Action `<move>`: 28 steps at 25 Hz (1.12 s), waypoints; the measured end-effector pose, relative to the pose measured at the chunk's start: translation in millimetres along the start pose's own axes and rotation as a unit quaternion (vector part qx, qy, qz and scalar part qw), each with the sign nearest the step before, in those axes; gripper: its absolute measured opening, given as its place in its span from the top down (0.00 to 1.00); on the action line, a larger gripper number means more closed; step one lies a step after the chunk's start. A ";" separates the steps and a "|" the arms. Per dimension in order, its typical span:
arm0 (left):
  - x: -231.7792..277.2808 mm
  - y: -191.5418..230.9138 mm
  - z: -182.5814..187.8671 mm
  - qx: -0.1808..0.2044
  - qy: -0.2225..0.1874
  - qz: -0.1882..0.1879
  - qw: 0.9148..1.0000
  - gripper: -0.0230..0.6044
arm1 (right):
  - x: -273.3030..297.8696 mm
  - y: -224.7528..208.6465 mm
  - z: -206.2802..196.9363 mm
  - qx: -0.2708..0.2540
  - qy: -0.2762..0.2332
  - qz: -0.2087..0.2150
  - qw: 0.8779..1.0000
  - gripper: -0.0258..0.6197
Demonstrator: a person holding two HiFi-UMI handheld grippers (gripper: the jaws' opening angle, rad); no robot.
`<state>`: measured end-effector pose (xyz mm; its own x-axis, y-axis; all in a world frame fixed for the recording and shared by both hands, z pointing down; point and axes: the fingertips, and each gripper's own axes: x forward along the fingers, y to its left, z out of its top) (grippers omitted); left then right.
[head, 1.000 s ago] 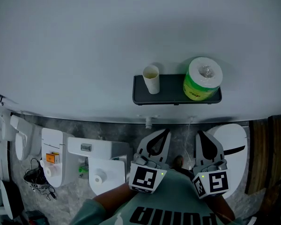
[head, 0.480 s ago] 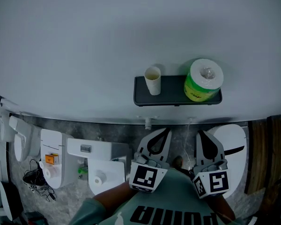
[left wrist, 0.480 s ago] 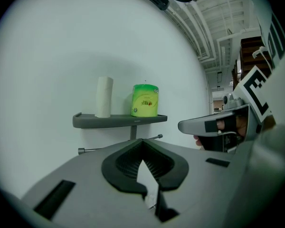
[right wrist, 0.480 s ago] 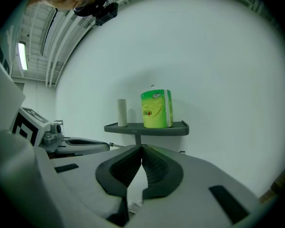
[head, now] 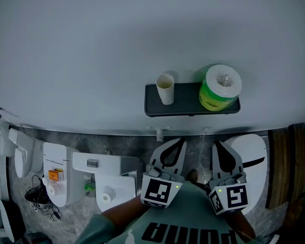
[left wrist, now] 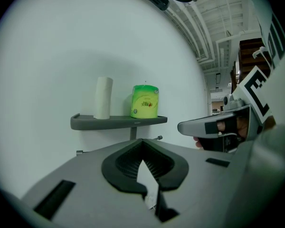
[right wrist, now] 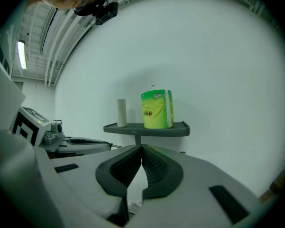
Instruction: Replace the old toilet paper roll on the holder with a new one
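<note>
Left gripper [head: 181, 143] and right gripper [head: 215, 144] wait low in the frame, jaws closed on nothing, so 1 should open wide, then go slowly up to the bare old roll [head: 165, 88] left of the green new roll [head: 219, 88] on the shelf [head: 187, 106].

Green-wrapped roll [head: 219, 88], cream tube [head: 165, 88] — dark grey shelf [head: 185, 101], white wall [head: 91, 44], grey marbled floor [head: 137, 142].

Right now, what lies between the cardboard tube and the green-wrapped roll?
Bare dark grey shelf, from pale cardboard tube to green-wrapped paper roll; head view shows it.
</note>
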<state>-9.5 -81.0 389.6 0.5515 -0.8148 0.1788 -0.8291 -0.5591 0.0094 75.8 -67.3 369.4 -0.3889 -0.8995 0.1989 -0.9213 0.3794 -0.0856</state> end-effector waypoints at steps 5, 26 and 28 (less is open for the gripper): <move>0.8 0.0 -1.2 -0.001 0.007 -0.004 1.000 0.96 | 1.3 -0.1 0.9 -0.001 0.000 -0.002 1.000 0.94; 1.2 -0.9 0.9 -0.003 0.001 -0.008 1.000 0.96 | 2.3 1.1 0.6 0.000 -0.001 -0.002 1.000 0.94; 1.4 -0.2 2.0 0.000 -0.005 -0.007 1.000 0.96 | 2.5 1.1 0.6 0.000 -0.001 -0.002 1.000 0.94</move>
<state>-8.3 -82.3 387.9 0.5631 -0.8088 0.1696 -0.8218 -0.5696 0.0119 73.8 -69.3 369.2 -0.3858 -0.9014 0.1964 -0.9226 0.3763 -0.0854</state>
